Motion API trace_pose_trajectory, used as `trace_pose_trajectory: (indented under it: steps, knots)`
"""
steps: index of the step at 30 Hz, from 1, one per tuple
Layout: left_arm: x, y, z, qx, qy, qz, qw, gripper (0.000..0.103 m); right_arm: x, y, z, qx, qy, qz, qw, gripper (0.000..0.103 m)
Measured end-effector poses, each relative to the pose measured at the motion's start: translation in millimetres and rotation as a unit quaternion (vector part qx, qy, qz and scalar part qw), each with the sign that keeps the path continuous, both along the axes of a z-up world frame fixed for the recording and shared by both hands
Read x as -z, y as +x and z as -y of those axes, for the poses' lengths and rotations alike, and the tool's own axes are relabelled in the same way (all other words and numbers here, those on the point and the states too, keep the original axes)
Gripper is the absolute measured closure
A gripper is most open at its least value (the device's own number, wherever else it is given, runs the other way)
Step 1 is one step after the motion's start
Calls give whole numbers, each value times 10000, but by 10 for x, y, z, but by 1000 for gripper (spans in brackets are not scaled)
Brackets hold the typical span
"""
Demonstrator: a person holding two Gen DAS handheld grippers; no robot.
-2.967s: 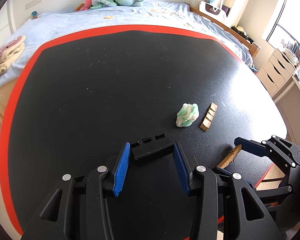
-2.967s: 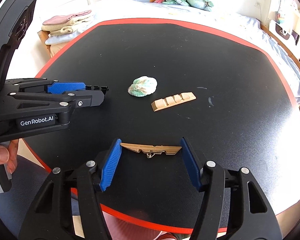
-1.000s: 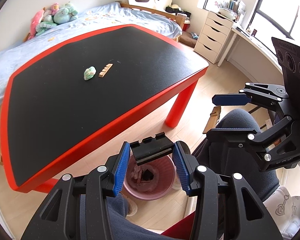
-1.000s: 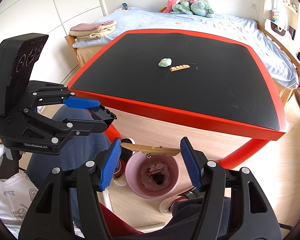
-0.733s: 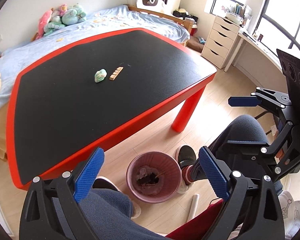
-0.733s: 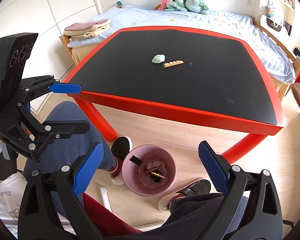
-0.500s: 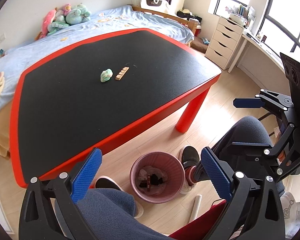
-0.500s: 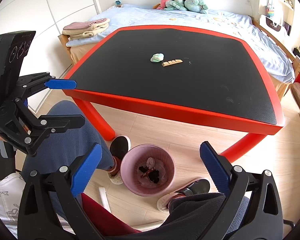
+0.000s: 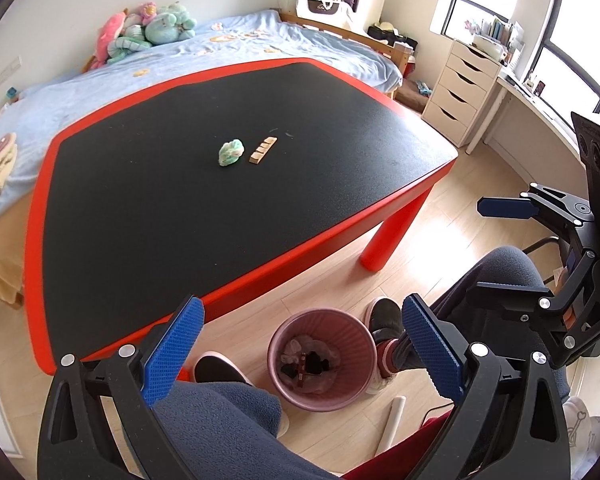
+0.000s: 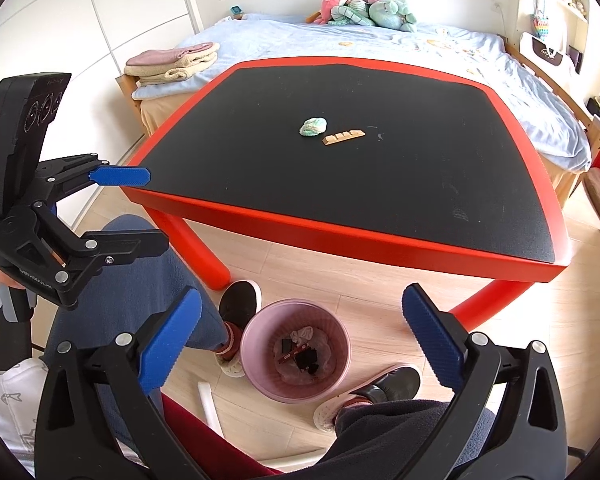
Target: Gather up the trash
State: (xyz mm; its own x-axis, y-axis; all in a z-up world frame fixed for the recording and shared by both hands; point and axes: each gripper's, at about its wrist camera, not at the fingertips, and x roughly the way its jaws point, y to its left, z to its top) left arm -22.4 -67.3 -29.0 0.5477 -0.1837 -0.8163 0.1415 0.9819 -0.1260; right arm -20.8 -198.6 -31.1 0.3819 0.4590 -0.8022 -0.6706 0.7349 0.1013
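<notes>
A pink trash bin (image 9: pixel 322 360) (image 10: pixel 296 352) stands on the wooden floor in front of the table, holding a black piece, a wooden piece and crumpled scraps. My left gripper (image 9: pixel 300 344) is open and empty above the bin. My right gripper (image 10: pixel 300 340) is open and empty above it too. On the black table with a red rim (image 9: pixel 236 280) (image 10: pixel 340 240) lie a green-white crumpled wad (image 9: pixel 231 152) (image 10: pixel 313 126) and a notched wooden strip (image 9: pixel 263 150) (image 10: pixel 343 137) beside it.
The person's legs and shoes (image 9: pixel 384 316) (image 10: pixel 238 300) flank the bin. A white tube (image 9: pixel 392 420) lies on the floor. A bed (image 10: pixel 380 40) with plush toys is behind the table; white drawers (image 9: pixel 460 92) stand at the right.
Both grippers carried a black piece and a wooden piece from the table to over the bin, then opened. The pieces now lie in the bin. Both grippers have lifted slightly.
</notes>
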Motion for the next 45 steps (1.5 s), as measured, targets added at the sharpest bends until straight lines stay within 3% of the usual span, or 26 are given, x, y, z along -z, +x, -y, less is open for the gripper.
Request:
trace_pose_trajectory:
  steps: [13, 23, 45]
  knots:
    - [-102, 396, -293, -239, -52, 136, 9996, 8, -88, 482, -192, -19, 17, 85, 10000, 3]
    - [-38, 877, -493, -269, -119, 113, 9995, 8, 30, 941, -430, -87, -116, 28, 9999, 3]
    - [451, 1739, -673, -122, -48, -205, 9997, 8, 507, 1718, -774, -258, -410, -272, 9985, 3]
